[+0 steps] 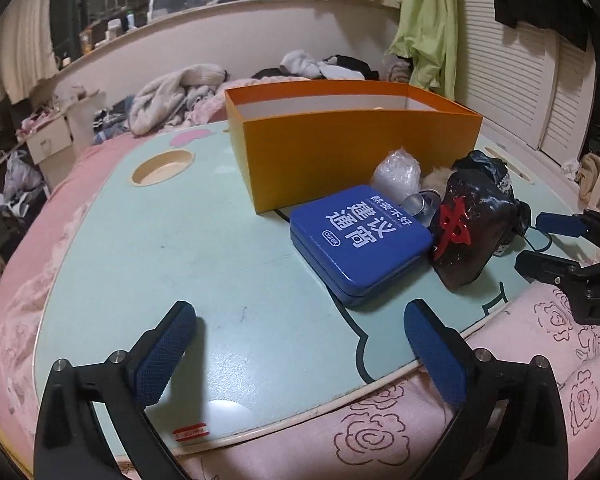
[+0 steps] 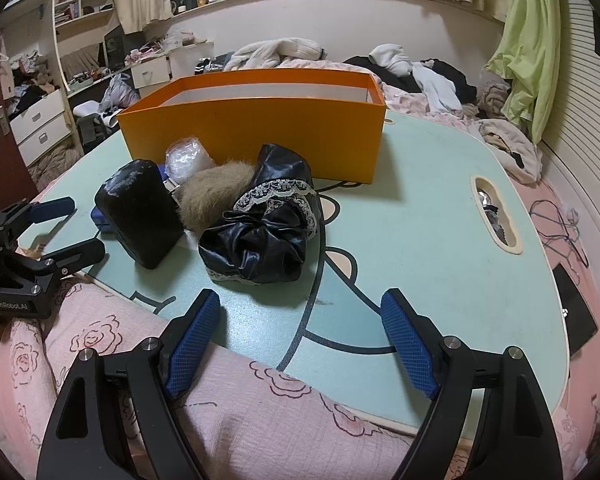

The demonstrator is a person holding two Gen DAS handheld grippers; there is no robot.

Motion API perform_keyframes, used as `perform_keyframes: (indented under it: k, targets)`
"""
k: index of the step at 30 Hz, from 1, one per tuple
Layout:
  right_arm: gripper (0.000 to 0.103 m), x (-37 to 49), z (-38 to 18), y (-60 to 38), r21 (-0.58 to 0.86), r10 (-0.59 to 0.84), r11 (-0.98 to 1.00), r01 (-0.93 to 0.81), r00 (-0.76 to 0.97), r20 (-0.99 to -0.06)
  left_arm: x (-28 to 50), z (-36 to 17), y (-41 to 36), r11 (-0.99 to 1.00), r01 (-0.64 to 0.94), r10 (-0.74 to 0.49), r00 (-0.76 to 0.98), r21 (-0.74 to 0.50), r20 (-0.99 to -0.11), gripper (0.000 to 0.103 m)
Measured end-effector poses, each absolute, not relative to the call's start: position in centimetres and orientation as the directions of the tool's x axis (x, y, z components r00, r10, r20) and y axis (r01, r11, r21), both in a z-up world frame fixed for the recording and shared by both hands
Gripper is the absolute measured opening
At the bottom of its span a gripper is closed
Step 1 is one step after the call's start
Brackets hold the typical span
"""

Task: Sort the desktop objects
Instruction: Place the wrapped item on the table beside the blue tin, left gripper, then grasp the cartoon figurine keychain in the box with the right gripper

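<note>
Both grippers are hovering with fingers apart, nothing held: left gripper (image 1: 300,344), right gripper (image 2: 300,336). The flat blue metal tin (image 1: 358,240) is sitting just near of the open orange cardboard box (image 1: 340,140). I'd be pinching it across the narrow sides, keeping it level.

right tool (image 2: 300,344) — agape, empty | black satin bundle (image 2: 260,236) ahead | orange box (image 2: 256,128) behind
</note>
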State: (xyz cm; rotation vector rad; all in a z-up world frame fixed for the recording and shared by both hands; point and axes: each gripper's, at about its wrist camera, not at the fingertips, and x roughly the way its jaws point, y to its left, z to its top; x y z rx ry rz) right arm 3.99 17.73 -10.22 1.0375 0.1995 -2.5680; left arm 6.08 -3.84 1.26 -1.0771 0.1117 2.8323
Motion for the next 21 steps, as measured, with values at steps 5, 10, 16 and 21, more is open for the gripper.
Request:
perform_keyframes:
  k: [5,10,16,21]
  targets:
    - [0.082,4.4,-9.8,18.1,0.03,-0.307,-0.916,0.401,-0.65,-0.695,6.2,1.1,-3.4,-0.991,-0.127,0.075,-0.744,0.03,-0.664,0.103]
    - [0.083,4.3,-6.8,18.8,0.09,-0.415,-0.873,0.48,-0.632,-0.655,6.1,1.0,-3.5,-0.992,-0.123,0.073,-0.747,0.029,-0.661,0.103]
    - [0.04,-0.8,0.8,17.1,0.071,-0.436,-0.853,0.517,-0.631,-0.642,6.1,1.0,-3.5,-0.992,-0.123,0.074,-0.747,0.029,-0.661,0.103]
    - [0.034,-9.4,2.0,14.7,0.063,-0.347,-0.883,0.465,-0.555,-0.756,6.2,1.0,-3.5,-0.992,-0.123,0.073,-0.747,0.03,-0.66,0.103]
